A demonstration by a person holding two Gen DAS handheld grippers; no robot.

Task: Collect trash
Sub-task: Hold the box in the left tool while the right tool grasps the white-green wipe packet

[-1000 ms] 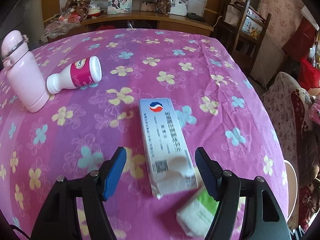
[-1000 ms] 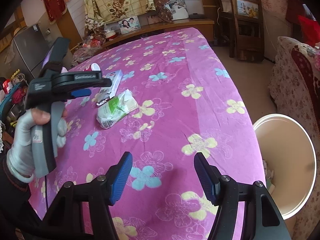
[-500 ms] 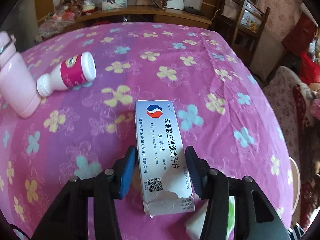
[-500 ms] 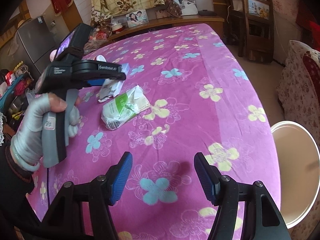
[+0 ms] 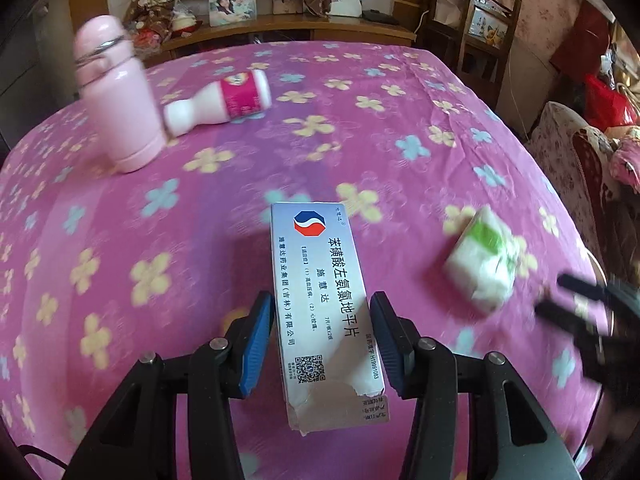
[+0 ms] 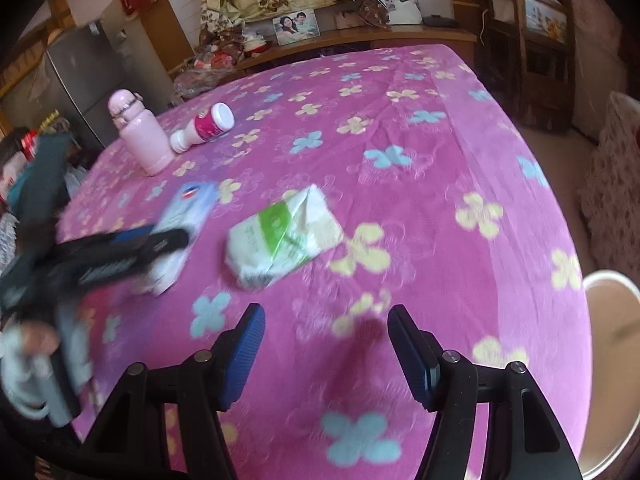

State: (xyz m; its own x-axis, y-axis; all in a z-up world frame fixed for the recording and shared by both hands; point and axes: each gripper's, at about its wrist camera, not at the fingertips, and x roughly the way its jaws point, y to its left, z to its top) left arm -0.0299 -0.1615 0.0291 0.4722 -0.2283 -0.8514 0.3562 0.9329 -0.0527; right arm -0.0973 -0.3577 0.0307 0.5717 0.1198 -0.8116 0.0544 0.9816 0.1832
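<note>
A pink flowered tablecloth (image 5: 400, 152) covers the table. The left gripper (image 5: 322, 344) has just closed on the medicine box (image 5: 324, 312), its torn end nearest. The right gripper (image 6: 326, 354) gapes empty, short of the tissue pack (image 6: 282, 236).

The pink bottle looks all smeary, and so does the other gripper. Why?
Left wrist view: motion blur smears the pink bottle and tissue pack, while the medicine box stays sharp. Right wrist view: the left gripper is streaked, the bottle crisper; fisheye bends the tablecloth edge.
</note>
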